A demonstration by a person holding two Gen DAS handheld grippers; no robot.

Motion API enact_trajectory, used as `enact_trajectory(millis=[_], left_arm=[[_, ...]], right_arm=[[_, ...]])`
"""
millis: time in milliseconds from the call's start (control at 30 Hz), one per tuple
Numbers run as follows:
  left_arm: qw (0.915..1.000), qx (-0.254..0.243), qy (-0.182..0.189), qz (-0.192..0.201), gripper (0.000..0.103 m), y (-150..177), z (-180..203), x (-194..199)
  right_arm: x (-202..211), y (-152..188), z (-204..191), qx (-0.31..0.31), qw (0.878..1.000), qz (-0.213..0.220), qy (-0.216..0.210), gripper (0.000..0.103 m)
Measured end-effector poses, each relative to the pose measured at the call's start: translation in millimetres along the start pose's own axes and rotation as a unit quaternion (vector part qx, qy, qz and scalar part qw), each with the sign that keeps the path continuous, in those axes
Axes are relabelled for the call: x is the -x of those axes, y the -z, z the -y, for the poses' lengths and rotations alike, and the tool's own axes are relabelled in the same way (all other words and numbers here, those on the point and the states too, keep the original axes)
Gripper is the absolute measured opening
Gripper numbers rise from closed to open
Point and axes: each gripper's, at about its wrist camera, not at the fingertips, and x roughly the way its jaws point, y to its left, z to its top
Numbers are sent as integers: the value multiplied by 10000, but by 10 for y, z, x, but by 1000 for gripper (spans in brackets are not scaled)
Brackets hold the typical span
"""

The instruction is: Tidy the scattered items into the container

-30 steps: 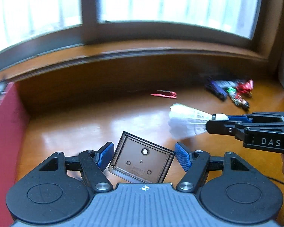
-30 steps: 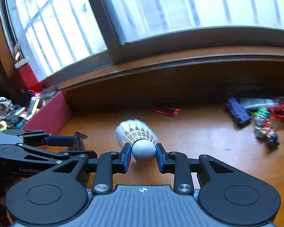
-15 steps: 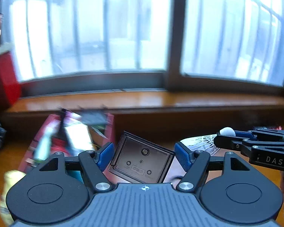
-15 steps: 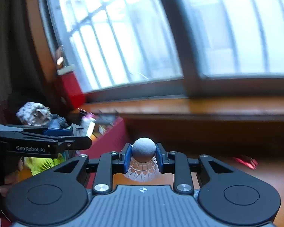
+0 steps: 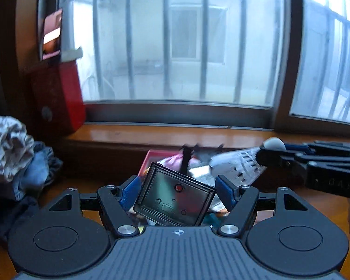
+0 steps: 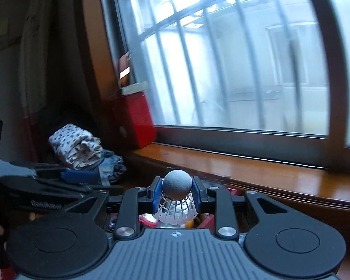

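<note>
Carry-and-drop step, by our reading. Left hand-held gripper (image 5: 178,192) has its jaws spread wide around a dark tray (image 5: 173,201), tilted; whether the pads touch it we cannot tell. Red box (image 5: 151,157), already holding clutter, sits just beyond and below. Right hand-held gripper (image 6: 176,192) is clamped on a shuttlecock (image 6: 176,200), cork up, skirt hanging over the box. Next we'd lower both and let go inside.
</note>
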Motion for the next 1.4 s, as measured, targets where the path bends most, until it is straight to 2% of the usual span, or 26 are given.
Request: enact_trajectory(millis=[200, 267, 433, 567, 767, 1000, 1067, 1133, 1233, 1400], left_arm=[[9996, 48, 57, -279, 68, 154, -208, -262], [9994, 129, 98, -321, 73, 192, -264, -326], [9993, 212, 222, -193, 93, 251, -341, -244], [9998, 37, 127, -120, 100, 264, -326, -83], [9997, 146, -47, -167, 103, 304, -222, 235], [9970, 288, -611, -385, 103, 457, 26, 620], [9949, 358, -809, -489, 103, 515, 93, 674], [9928, 386, -984, -569, 103, 588, 141, 706], [9911, 335, -1021, -785, 103, 694, 148, 703], [9922, 199, -716, -1003, 103, 801, -70, 693]], right_arm=[[-532, 57, -130, 32, 9995, -299, -93, 29], [-684, 77, -170, 150, 9993, -353, 21, 36], [-810, 161, -226, 267, 9980, -552, 177, 46], [-714, 176, -284, 225, 9987, -368, 253, 67], [-395, 97, -382, 207, 9989, -235, 340, 81], [179, 59, -467, 379, 9968, -466, 519, 92], [344, 71, -474, 310, 9964, -577, 530, 100], [449, 115, -507, 267, 9953, -752, 555, 103], [490, 269, -669, 315, 9907, -1069, 780, 103], [558, 527, -938, 394, 9797, -1595, 1151, 103]])
